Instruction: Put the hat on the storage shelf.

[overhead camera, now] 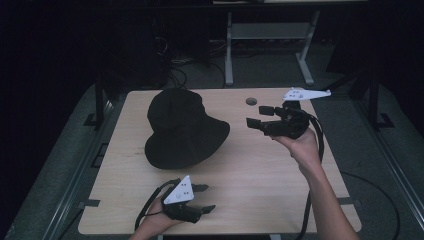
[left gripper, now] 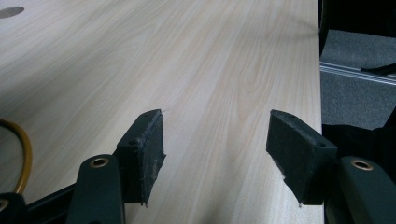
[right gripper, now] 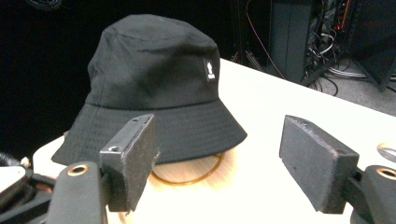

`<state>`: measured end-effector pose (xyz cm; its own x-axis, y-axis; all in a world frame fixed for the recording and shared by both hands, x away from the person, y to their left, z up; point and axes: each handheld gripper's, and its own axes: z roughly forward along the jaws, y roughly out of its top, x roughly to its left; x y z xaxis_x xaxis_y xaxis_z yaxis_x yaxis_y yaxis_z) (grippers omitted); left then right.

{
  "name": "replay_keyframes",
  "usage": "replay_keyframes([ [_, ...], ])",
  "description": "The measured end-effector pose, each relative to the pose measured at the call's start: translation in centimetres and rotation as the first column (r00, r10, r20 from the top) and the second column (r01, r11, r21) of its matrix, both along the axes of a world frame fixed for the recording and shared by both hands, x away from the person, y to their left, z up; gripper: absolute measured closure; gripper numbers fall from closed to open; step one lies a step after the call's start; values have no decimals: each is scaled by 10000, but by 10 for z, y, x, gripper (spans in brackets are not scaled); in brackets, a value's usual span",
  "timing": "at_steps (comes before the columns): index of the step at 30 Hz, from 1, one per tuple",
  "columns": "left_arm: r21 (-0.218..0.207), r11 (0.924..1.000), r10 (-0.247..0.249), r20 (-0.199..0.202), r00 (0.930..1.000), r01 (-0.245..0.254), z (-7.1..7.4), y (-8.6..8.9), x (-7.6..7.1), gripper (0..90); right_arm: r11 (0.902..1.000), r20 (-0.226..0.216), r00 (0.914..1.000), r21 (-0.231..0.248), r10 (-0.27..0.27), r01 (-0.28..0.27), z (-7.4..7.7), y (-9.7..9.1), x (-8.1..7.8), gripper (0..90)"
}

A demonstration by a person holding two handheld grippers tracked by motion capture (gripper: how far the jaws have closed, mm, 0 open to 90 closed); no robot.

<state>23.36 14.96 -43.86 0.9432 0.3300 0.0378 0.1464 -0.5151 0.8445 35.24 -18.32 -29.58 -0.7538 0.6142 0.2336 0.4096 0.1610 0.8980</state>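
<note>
A black bucket hat sits crown up on the light wooden table, left of centre. In the right gripper view the hat stands just ahead, with a small white label on its crown. My right gripper hovers to the right of the hat and points left at it. Its jaws stand open with nothing between them. My left gripper rests near the table's front edge, pointing right. It is open over bare wood.
A round cable hole lies in the tabletop behind the right gripper. A metal desk frame and floor cables stand beyond the far edge. The table's right edge lies close ahead of the left gripper.
</note>
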Motion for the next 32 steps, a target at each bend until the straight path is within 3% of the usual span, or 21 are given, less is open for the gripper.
replay_keyframes([
  [9,-61,10000,44,33,10000,-44,1,2,0,357,9997,-88,9998,-160,-179,178,-16,-18,-18,239],
  [17,-123,9999,65,12,10000,-64,1,2,-1,357,9992,-260,9989,4,-395,395,-39,-34,-42,239],
  [25,-89,9999,106,6,9999,-106,1,5,-3,357,9965,-288,9964,217,-800,806,-58,-51,-59,239],
  [32,-21,10000,59,20,10000,-59,0,4,-5,357,9919,-183,9918,133,-1263,1266,-76,-65,-79,229],
])
